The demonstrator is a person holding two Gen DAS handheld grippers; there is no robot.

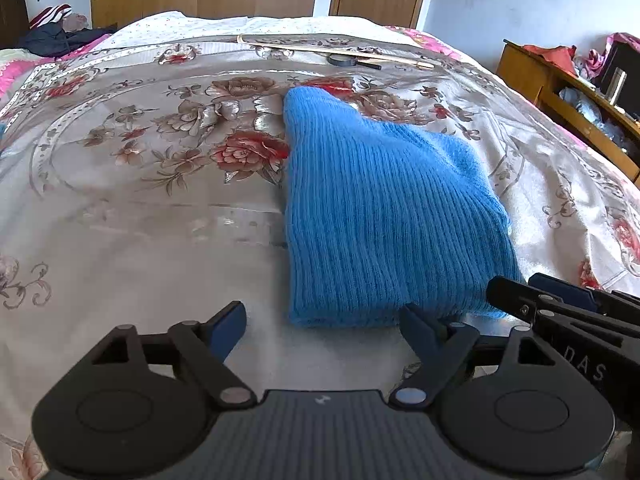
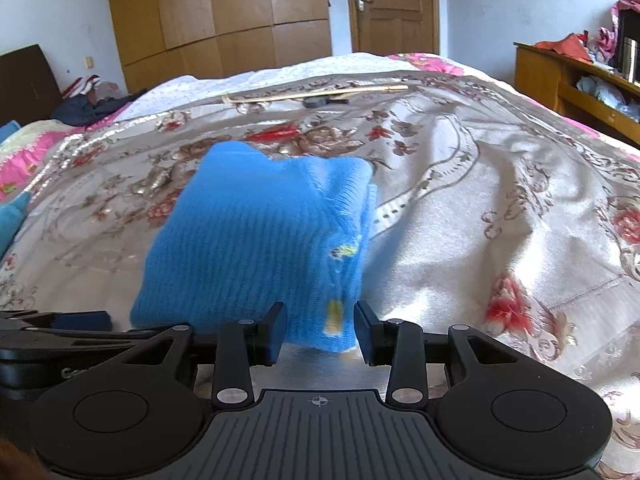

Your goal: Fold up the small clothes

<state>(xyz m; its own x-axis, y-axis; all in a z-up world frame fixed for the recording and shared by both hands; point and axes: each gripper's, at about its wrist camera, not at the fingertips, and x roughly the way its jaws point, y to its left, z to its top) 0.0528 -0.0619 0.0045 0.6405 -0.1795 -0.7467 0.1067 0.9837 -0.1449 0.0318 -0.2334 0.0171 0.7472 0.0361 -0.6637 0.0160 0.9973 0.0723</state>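
Bright, even daylight; satin bedspread shows glare ahead of the claw. Fisheye bends edges, corners vignette. Right view slightly motion-blurred.

I see a bright blue rib-knit sweater with small yellow marks along its edge. Bedspread is silvery white with red and brown roses and grey scrollwork. Pink floral bedding sits at the edge. Both grippers, left and right, are black with dark blue pads. Wardrobe and door are brown wood, walls pale.
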